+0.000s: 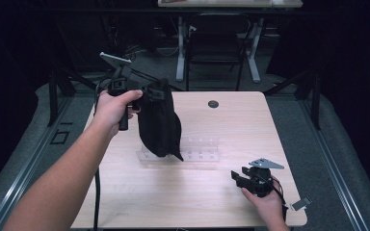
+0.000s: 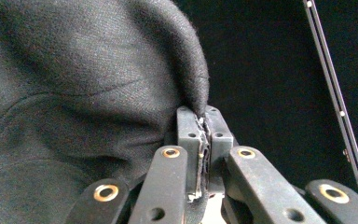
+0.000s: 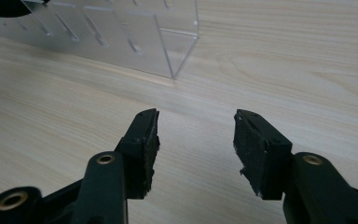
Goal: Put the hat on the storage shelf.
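A black cloth (image 1: 158,122) hangs from my left gripper (image 1: 153,91), which is raised above the table's left half and shut on the cloth's top edge. The cloth's lower end hangs in front of a clear acrylic rack (image 1: 197,149) at the table's middle. Close up in the left gripper view, the jaws pinch a fold of the black cloth (image 2: 88,93) at the left gripper (image 2: 204,112). My right gripper (image 1: 237,177) rests low on the table (image 1: 231,120) at the front right, open with nothing between its jaws. It points toward the clear rack (image 3: 135,42), with the right gripper (image 3: 196,126) over bare wood.
A round dark grommet (image 1: 213,104) sits near the table's far edge. Behind the table stand a dark chair (image 1: 217,43) and a white-legged desk. Metal rails (image 1: 327,159) run along the floor on both sides. Bare tabletop lies at the front middle.
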Available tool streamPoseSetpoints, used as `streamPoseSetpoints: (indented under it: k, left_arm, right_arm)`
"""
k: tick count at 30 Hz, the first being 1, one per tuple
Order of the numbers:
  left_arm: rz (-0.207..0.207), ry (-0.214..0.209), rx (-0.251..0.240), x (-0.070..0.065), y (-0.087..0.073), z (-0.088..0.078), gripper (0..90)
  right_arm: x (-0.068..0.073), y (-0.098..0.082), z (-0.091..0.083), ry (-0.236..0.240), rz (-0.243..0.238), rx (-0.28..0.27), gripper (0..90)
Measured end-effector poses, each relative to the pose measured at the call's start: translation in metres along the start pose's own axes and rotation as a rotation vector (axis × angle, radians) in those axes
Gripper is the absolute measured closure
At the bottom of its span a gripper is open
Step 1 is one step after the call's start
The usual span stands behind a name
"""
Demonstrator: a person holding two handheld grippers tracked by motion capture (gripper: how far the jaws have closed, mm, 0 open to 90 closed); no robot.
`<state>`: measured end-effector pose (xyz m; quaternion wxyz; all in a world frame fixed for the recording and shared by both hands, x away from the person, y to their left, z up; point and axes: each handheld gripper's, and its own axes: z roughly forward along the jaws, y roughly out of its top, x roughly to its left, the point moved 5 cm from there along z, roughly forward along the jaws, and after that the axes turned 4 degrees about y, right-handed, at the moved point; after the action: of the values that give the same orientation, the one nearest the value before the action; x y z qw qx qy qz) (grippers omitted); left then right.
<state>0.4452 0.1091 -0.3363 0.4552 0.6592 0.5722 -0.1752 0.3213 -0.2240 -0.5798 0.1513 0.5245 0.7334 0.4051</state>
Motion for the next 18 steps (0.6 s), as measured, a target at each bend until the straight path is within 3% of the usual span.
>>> streamPoseSetpoints:
  k: [7, 18]
  left_arm:
    - [0.007, -0.017, 0.004, 0.003, 0.001, -0.002, 88.1]
    - [0.006, -0.010, -0.002, 0.002, 0.001, -0.001, 88.0]
  right_arm:
    - [0.020, 0.016, -0.001, 0.030, -0.034, -0.008, 50.2]
    - [0.063, 0.048, 0.014, 0.088, -0.169, -0.011, 52.3]
